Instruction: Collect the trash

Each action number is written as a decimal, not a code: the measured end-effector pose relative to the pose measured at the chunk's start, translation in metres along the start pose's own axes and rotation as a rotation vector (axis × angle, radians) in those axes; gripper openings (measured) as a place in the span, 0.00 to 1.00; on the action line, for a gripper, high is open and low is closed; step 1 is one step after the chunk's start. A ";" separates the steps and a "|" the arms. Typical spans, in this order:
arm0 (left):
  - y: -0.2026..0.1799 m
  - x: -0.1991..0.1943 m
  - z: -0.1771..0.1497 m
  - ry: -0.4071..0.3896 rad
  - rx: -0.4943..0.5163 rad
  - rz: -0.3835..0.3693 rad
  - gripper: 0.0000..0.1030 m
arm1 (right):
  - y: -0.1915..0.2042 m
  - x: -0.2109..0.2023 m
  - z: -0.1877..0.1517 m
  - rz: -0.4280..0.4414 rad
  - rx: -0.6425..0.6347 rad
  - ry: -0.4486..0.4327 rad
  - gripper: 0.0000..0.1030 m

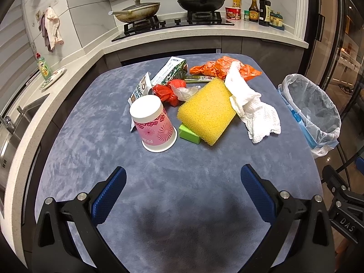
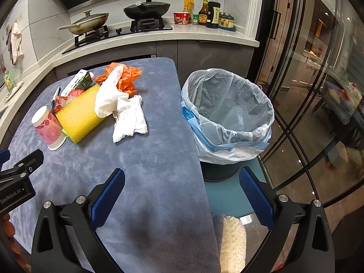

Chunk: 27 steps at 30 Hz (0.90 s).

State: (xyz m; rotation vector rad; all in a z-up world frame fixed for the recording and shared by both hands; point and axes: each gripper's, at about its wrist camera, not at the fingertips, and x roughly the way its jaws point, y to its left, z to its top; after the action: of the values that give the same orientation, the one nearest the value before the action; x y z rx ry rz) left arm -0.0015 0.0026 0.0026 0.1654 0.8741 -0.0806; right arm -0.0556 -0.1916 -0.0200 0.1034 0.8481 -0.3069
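The blue tabletop [image 1: 91, 136] carries all the trash in one heap at its far middle; the lined bin [image 2: 227, 104] stands off its right edge, empty as far as I can see. In the heap, the yellow sponge [image 1: 207, 111] lies with its long axis running near-right to far-left, the white paper towel [image 1: 254, 111] draped on its right, the upturned pink cup [image 1: 154, 125] nearest on the left. Both claws — left claw [image 1: 183, 182], right claw [image 2: 182, 183] — hang spread and empty, short of the heap. The towel lies far-left of the right claw, likely the closer reach.
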 end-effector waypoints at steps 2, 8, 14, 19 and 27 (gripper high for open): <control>0.000 0.000 0.000 0.001 0.000 0.000 0.93 | 0.000 0.000 0.000 -0.001 0.001 0.000 0.93; 0.000 -0.001 0.000 0.001 0.001 0.001 0.93 | 0.001 0.000 0.001 -0.002 0.000 -0.001 0.93; 0.001 -0.001 0.000 0.001 0.002 -0.001 0.93 | 0.000 0.000 0.000 -0.001 0.002 -0.001 0.93; 0.001 -0.002 0.000 0.002 0.001 -0.001 0.93 | 0.000 0.000 0.000 -0.002 0.000 -0.001 0.93; 0.001 -0.002 0.000 0.001 0.004 0.000 0.93 | -0.003 -0.001 0.000 -0.006 0.009 -0.001 0.93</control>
State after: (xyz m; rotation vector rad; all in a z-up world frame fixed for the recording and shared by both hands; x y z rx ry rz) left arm -0.0025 0.0032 0.0043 0.1692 0.8753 -0.0819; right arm -0.0567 -0.1940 -0.0192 0.1090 0.8462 -0.3168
